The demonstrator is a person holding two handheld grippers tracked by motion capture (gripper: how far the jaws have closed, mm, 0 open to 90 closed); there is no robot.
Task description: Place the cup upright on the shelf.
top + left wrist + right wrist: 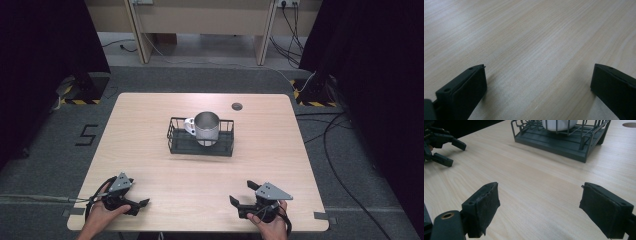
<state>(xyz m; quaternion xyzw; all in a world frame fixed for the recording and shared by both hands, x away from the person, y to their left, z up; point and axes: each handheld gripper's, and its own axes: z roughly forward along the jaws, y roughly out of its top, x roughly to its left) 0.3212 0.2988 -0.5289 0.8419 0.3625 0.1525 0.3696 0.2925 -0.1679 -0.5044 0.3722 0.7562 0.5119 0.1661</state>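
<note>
A metal mug (206,127) with a white handle stands in a dark wire basket (176,141) at the middle of the wooden table. Its white bottom (556,125) sits behind the basket's wires (584,145) in the right gripper view. My left gripper (142,204) rests near the table's front left edge, open, with bare wood between its jaws (536,82). My right gripper (242,192) lies near the front right edge, open as well, nothing between its pads (539,207). The left gripper (447,152) also appears at the far left of the right gripper view.
A small round dark grommet (237,106) is set in the table behind the basket. Bare wood (190,175) stretches between the grippers and the basket. Cables and black stands lie on the floor around the table, with a "5" marked on the floor at the left.
</note>
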